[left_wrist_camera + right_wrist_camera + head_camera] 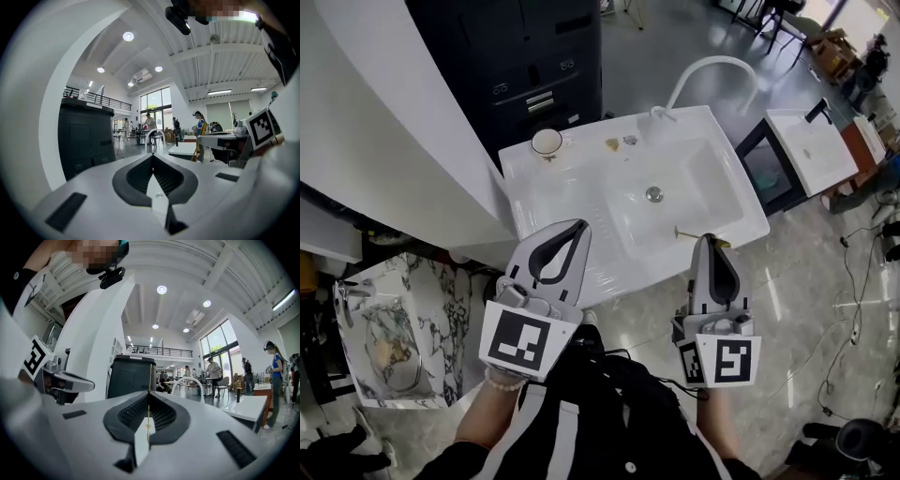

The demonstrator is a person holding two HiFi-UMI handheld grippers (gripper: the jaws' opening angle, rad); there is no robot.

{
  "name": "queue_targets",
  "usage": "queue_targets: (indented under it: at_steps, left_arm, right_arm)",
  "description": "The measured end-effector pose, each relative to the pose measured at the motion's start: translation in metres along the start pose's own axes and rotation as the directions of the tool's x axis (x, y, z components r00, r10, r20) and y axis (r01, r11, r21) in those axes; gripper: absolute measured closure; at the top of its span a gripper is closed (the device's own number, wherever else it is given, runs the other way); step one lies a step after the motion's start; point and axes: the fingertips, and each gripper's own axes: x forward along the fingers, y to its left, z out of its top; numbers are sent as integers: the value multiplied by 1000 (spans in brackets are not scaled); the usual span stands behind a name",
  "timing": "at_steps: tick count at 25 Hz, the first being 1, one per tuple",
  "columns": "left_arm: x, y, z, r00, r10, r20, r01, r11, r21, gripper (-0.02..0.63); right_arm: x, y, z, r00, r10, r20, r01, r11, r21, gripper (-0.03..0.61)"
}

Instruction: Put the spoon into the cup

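A white cup (547,141) stands on a saucer at the back left corner of the white sink counter (572,187). My right gripper (706,240) hovers over the counter's front right edge, shut on a thin golden spoon (686,232) that sticks out sideways from its tips. In the right gripper view the spoon (150,373) shows as a fine gold line standing upright between the closed jaws of the right gripper (149,393). My left gripper (578,226) hangs over the counter's front left, shut with nothing in it; its jaws (153,155) meet at the tip. The cup is far from both grippers.
The counter holds a sunken basin (666,202) with a drain (653,194), and a curved white faucet (712,66) behind it. A black cabinet (534,56) stands beyond. A second white sink (811,141) is at the right, a marbled basin (384,337) at the lower left. Several people stand far off.
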Motion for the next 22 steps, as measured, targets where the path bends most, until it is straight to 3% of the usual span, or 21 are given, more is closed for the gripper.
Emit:
queue_targets:
  at_steps: [12,22]
  left_arm:
    - [11,49,-16,993,106,-46,-108,993,-53,614]
    - [9,77,-13,969,239,-56,-242,969,-58,614]
  right_arm:
    - [67,30,-15,988,146,-45,-146,989,9,572]
    - [109,50,-17,953,300,-47,-299,954,22,572]
